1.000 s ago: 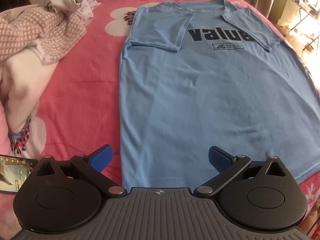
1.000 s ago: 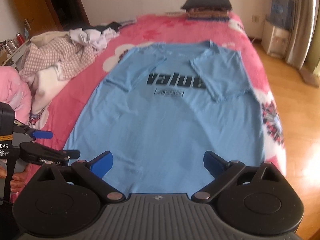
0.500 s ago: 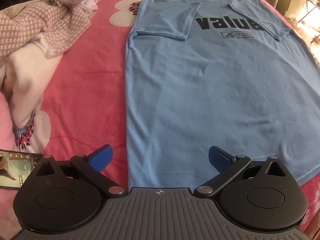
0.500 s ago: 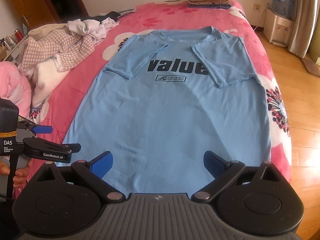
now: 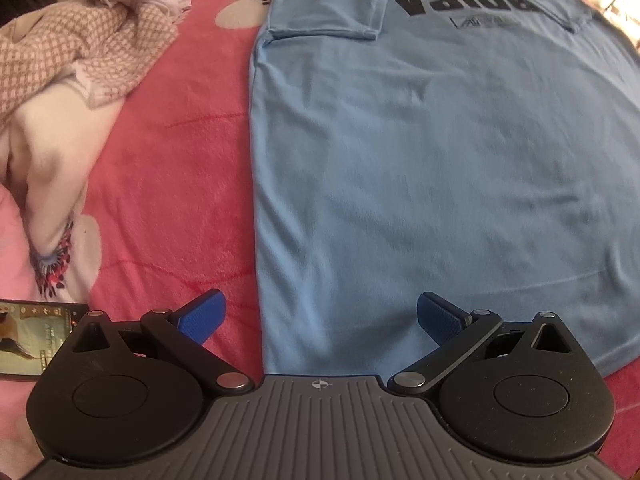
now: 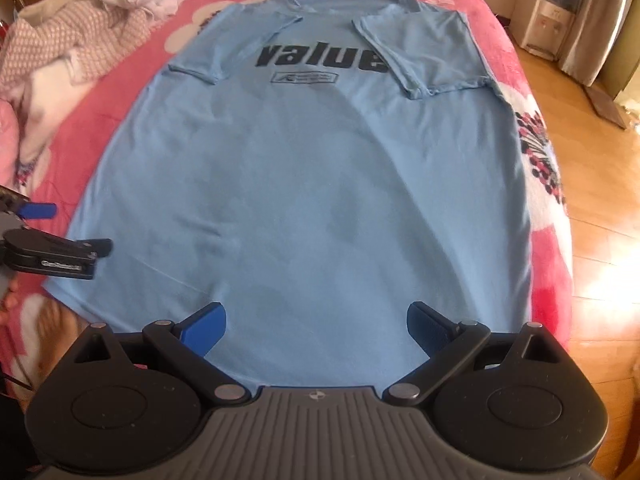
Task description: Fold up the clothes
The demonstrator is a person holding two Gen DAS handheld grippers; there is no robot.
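Both grippers have advanced toward the hem. I hold the left gripper (image 5: 320,316) and right gripper (image 6: 316,322) spread wide, empty. T-shirt (image 6: 312,184) lies flat on the bed (image 5: 180,184): thin, limp, light; pinch hem corners.

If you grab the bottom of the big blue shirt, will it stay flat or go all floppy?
Probably floppy: the light blue cotton T-shirt lies thin and softly wrinkled on the pink flowery bedspread. It likely weighs little, and its folded-in sleeves may flop open.
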